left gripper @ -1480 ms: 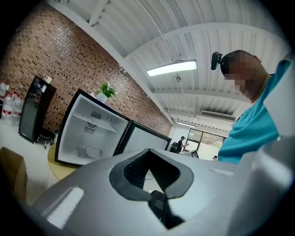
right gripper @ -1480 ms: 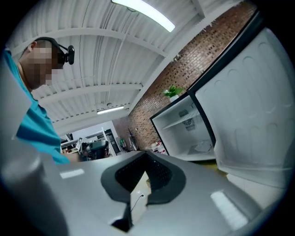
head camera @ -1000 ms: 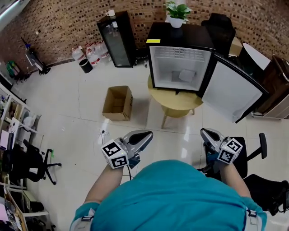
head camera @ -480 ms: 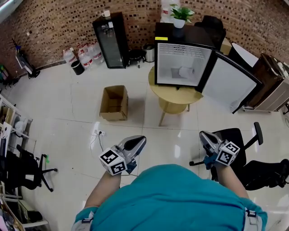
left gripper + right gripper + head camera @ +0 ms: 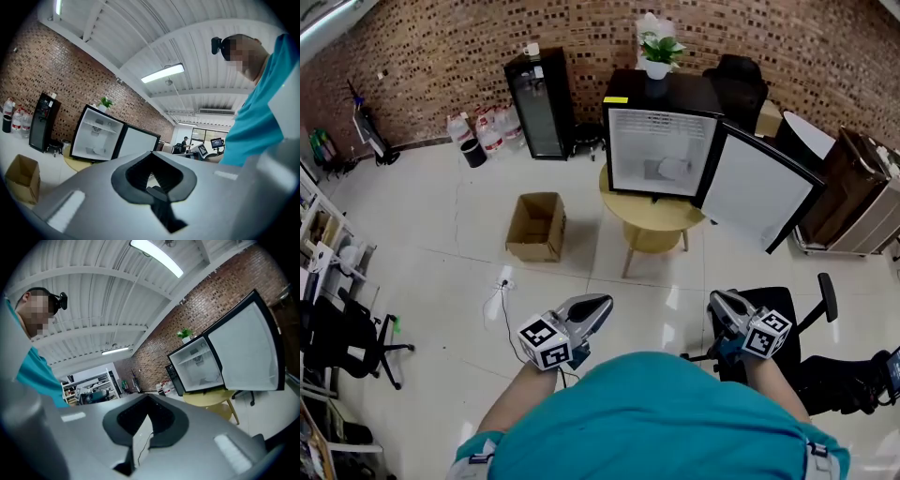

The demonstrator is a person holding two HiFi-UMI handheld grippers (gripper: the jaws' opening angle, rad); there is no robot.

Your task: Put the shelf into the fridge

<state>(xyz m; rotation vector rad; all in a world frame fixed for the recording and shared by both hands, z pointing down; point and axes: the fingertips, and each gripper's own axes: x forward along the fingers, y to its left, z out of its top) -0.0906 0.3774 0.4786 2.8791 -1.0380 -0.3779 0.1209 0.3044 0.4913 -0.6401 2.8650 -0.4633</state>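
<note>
White inside, the fridge [image 5: 661, 141] stands open on the round table [image 5: 649, 225], well ahead of the left gripper [image 5: 598, 307] and right gripper [image 5: 719, 302], both pinched closed and empty; a pale slab [image 5: 667, 169] inside may be the shelf.

Bare floor [image 5: 581, 281] toward the open fridge [image 5: 661, 141]; cardboard box [image 5: 536, 226] left of table [image 5: 652, 225].

We make out pale thing [image 5: 673, 168] at rear right corner of fridge [image 5: 649, 141] floor, too small to name. Fridge covers worktop [image 5: 652, 222] rear edge. Person's teal torso [image 5: 656, 422] hides part of black chair [image 5: 797, 305]. At left edge, second chair [image 5: 339, 339] and shelving [image 5: 317, 258] cut off.
</note>
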